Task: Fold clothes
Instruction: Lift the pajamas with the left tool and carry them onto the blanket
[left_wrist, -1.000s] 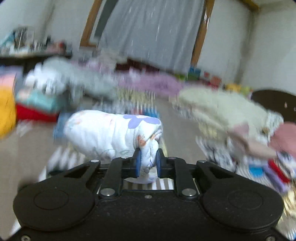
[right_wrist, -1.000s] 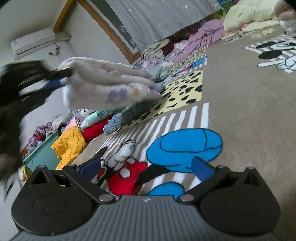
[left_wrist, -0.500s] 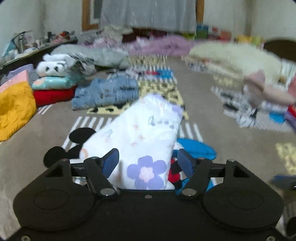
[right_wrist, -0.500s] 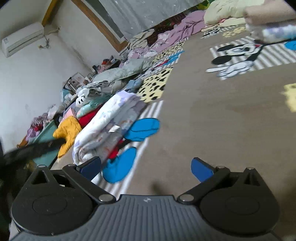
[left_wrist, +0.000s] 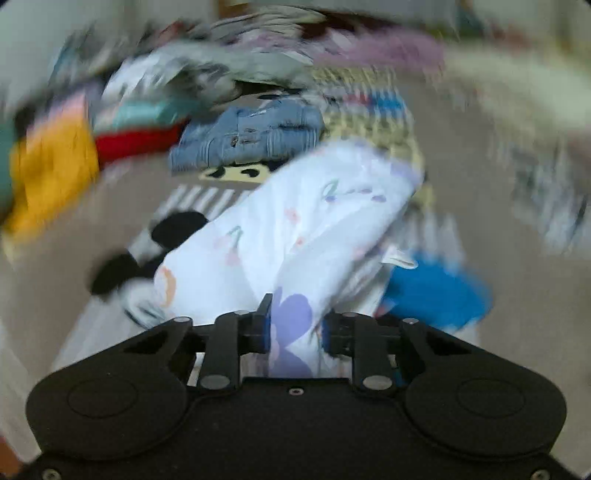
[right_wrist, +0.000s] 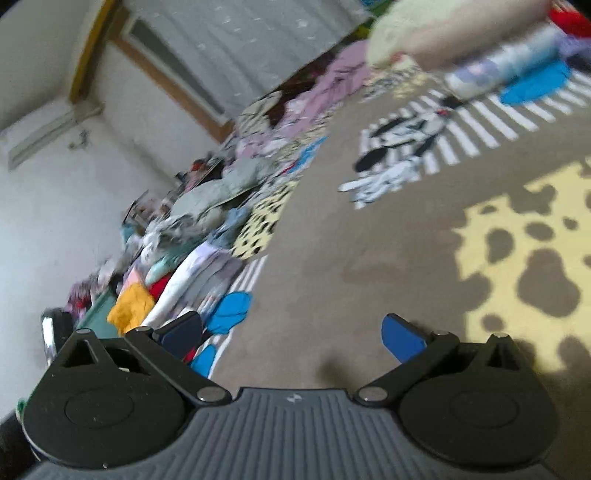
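Left tongs: jaws drawn close, having just closed again after a brief opening, and now clamped on the near end of a white flower-print garment. A purple flower on the cloth sits pinched between the two blue pads. The view from this hand is heavily blurred.

Right tongs: jaws spread wide, nothing between the pads; only bare brown carpet lies ahead of them.

The white garment, folded into a long bundle, runs from the left tongs toward 1 o'clock and lies on the carpet over a striped cartoon-mouse print. A blue patch of that print shows just beside the bundle at 3 o'clock. In the right-hand view the same garment appears at 9 o'clock, at the edge of the clothing row.

Beyond the bundle, at 11 o'clock in the left view, lies a folded denim garment. Further toward 9 o'clock: a red garment and a yellow garment, set side by side. More clothing is heaped behind; details too blurred to tell.

In the right view, a yellow spotted print marks the carpet at 3 o'clock. A second mouse print lies at 1 o'clock, with a stack of pale clothes beyond it
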